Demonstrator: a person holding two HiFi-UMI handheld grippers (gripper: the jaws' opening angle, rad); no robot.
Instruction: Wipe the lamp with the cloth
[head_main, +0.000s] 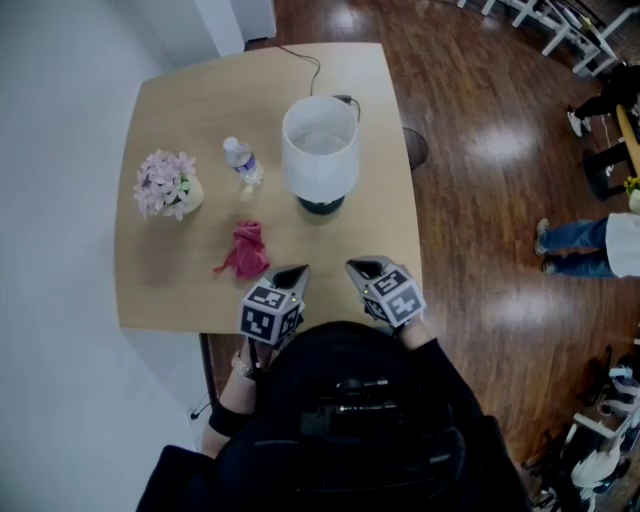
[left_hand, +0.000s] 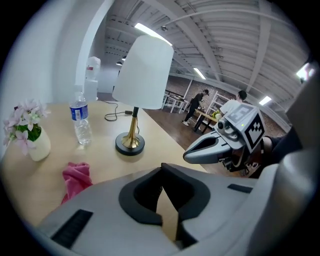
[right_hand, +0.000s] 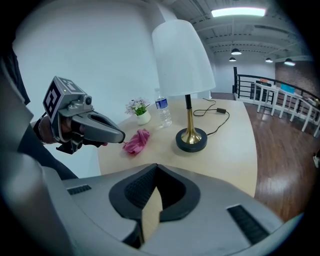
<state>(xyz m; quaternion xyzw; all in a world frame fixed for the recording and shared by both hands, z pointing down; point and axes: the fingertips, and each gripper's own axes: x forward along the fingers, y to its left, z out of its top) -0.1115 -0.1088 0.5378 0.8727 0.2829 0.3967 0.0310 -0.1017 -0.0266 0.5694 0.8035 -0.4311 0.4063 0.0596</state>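
Four things sit on the surface (head_main: 190, 95): pink flowers (head_main: 167, 184) at the left, then a water bottle (head_main: 243, 162), the pink cloth (head_main: 244, 250) (all crumpled up) nearer the front edge, and the white lamp (head_main: 320, 150). The left tool (head_main: 294, 270) is closed and empty, just beside the cloth. The right tool (head_main: 360, 266) is closed and empty too, near the lamp.

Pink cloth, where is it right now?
In the head view the pink cloth lies on the table, left of the lamp, near the left claw.
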